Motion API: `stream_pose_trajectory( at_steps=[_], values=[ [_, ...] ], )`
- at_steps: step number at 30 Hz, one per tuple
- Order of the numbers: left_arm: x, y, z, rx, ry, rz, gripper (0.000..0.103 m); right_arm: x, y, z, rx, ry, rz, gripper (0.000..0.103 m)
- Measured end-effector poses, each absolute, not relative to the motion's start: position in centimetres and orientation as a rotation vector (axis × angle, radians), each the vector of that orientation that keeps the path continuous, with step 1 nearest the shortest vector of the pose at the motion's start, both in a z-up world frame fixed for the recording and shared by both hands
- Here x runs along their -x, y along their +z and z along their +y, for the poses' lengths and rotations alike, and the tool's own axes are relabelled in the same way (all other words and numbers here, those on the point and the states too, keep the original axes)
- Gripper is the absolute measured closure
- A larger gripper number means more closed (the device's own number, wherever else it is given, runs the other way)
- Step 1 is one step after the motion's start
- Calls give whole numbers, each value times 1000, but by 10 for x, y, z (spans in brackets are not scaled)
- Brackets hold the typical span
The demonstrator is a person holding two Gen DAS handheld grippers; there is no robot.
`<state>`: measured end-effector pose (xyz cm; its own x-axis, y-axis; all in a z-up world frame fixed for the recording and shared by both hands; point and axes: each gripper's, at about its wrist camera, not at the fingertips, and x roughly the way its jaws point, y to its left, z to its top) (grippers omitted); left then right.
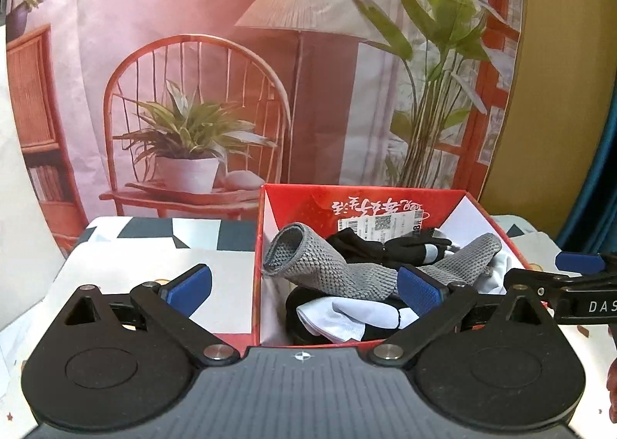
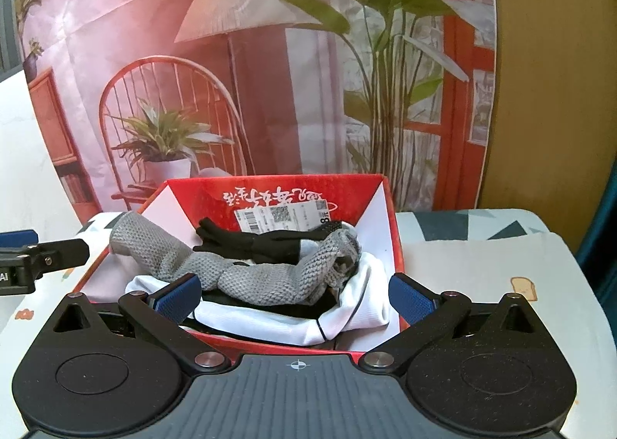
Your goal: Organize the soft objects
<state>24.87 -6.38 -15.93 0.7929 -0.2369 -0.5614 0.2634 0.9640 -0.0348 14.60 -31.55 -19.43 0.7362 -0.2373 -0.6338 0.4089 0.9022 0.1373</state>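
Note:
A red cardboard box [image 1: 266, 207] [image 2: 389, 207] stands on the patterned tabletop and holds a pile of soft items. On top lies a grey knitted sleeve [image 1: 327, 265] [image 2: 262, 281], draped over black gloves [image 1: 405, 246] [image 2: 250, 242] and white cloth [image 1: 335, 319] [image 2: 366, 300]. My left gripper [image 1: 306, 286] is open at the box's near left corner, holding nothing. My right gripper [image 2: 295, 296] is open in front of the box's near wall, also holding nothing. Each gripper's fingers show at the edge of the other's view, the right gripper [image 1: 570, 277] at the far right and the left gripper [image 2: 34, 258] at the far left.
A printed backdrop [image 1: 231, 53] of a chair, lamp and plants hangs right behind the box. The table cover [image 1: 154, 246] [image 2: 482, 265] has grey and white shapes. A white label [image 1: 380, 225] is stuck on the box's far inner wall.

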Motion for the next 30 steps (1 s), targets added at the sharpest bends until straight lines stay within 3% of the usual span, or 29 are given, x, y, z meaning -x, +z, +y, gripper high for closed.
stream_pose_trajectory(
  at_steps=[17,30],
  values=[
    [-240,-153,-51,-15,-196,623,0,-133,-175,-306,-263,-390,627,0],
    [-191,-103,-46,-41,-146,528,0,-104,-133,-284,-245,-387,567,0]
  ],
)
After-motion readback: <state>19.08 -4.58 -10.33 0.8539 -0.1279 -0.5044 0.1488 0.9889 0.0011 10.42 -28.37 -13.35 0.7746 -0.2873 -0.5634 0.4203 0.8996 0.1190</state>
